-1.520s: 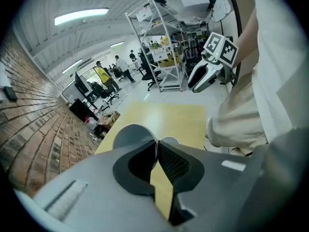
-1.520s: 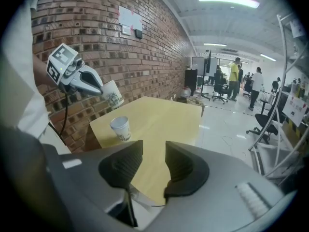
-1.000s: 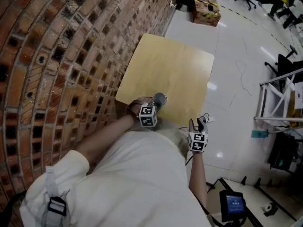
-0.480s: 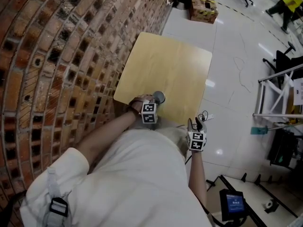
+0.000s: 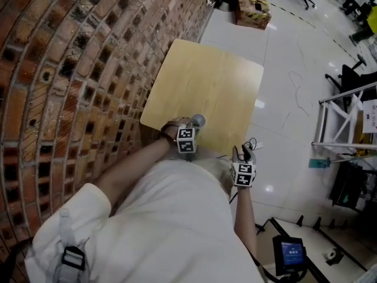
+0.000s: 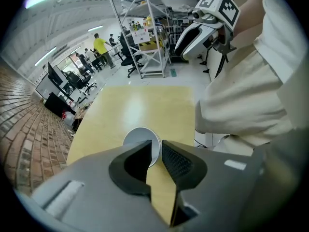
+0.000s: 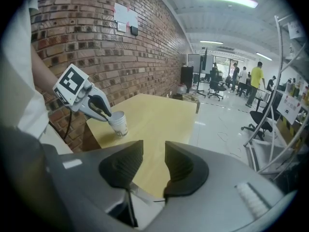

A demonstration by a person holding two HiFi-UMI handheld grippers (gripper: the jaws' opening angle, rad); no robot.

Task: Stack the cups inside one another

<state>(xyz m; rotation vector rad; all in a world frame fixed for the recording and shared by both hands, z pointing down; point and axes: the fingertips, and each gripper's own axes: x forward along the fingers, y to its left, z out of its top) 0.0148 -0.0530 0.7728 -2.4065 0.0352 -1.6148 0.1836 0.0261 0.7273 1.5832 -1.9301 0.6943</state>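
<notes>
In the head view the cup [image 5: 198, 120] shows only its rim, the rest hidden behind the left gripper [image 5: 194, 127], whose jaws have just been opening with that rim between them, and the desk [image 5: 206, 81] edge nearest the cup vanishes under the person's shirt [image 5: 171, 217].

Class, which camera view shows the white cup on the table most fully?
The right gripper view: the cup stands side-on, its wall visible. The left gripper view shows only part of its rim; the head view, a tiny top.
</notes>
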